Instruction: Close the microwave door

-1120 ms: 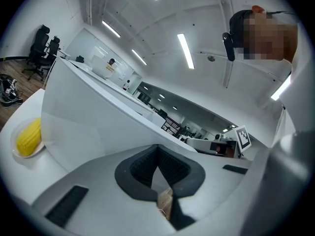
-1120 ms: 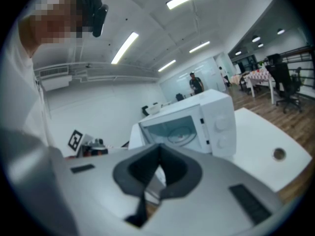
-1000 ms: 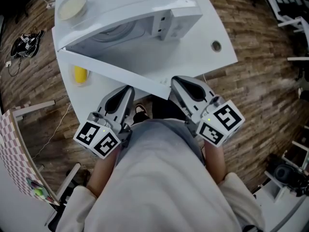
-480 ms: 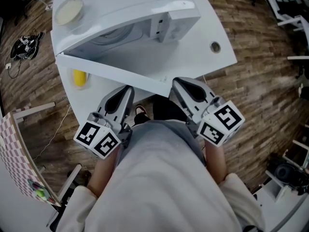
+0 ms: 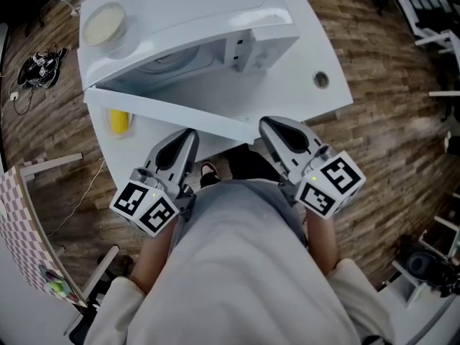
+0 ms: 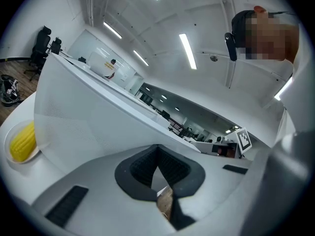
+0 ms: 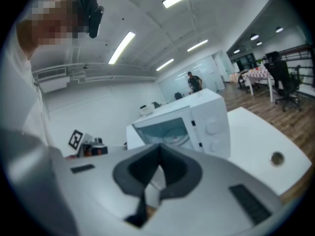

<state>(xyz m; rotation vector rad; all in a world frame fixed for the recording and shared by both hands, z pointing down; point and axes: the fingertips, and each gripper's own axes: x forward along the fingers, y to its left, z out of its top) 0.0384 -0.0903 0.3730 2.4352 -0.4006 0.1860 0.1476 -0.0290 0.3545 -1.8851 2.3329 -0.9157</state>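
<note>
A white microwave stands on a white table. Its door is swung open towards me, with the edge reaching the table's near side. My left gripper and right gripper are held close to my body just below that door edge, apart from it. Both are shut with nothing between the jaws. In the left gripper view the door fills the left side beyond the gripper. The right gripper view shows the microwave and its open cavity past the gripper.
A bowl sits on top of the microwave. A yellow item in a dish lies on the table behind the door. The table has a cable hole. Cables lie on the wood floor at left, chairs at right.
The head view has shifted slightly. Both grippers stay in the same place, still shut, and the door stands open as before.
</note>
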